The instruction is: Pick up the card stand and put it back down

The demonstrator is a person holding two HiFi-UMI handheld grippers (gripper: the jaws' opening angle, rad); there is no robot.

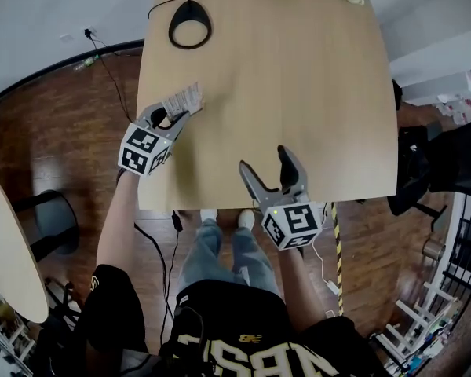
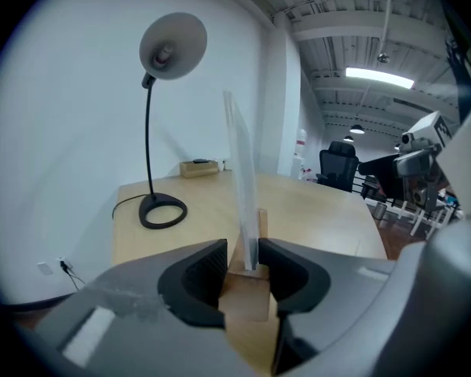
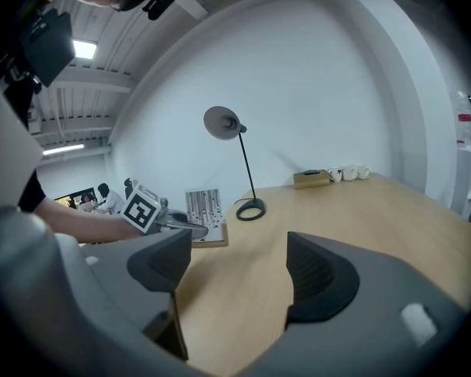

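The card stand (image 1: 184, 100) is a small wooden base holding an upright clear panel with a printed card. It sits near the left edge of the wooden table (image 1: 298, 93). My left gripper (image 1: 173, 118) is shut on it. In the left gripper view the pads clamp the wooden base (image 2: 250, 298) and the clear panel (image 2: 242, 171) rises between them. The right gripper view shows the stand (image 3: 202, 217) low over the table; whether it touches I cannot tell. My right gripper (image 1: 268, 166) hovers open over the table's front edge, with nothing between its fingers (image 3: 239, 267).
A black desk lamp (image 1: 190, 23) stands at the table's far left corner, its cable running to the floor. A small wooden box (image 3: 312, 179) and white cups (image 3: 350, 173) sit at the far edge. A black office chair (image 1: 447, 163) is at the right.
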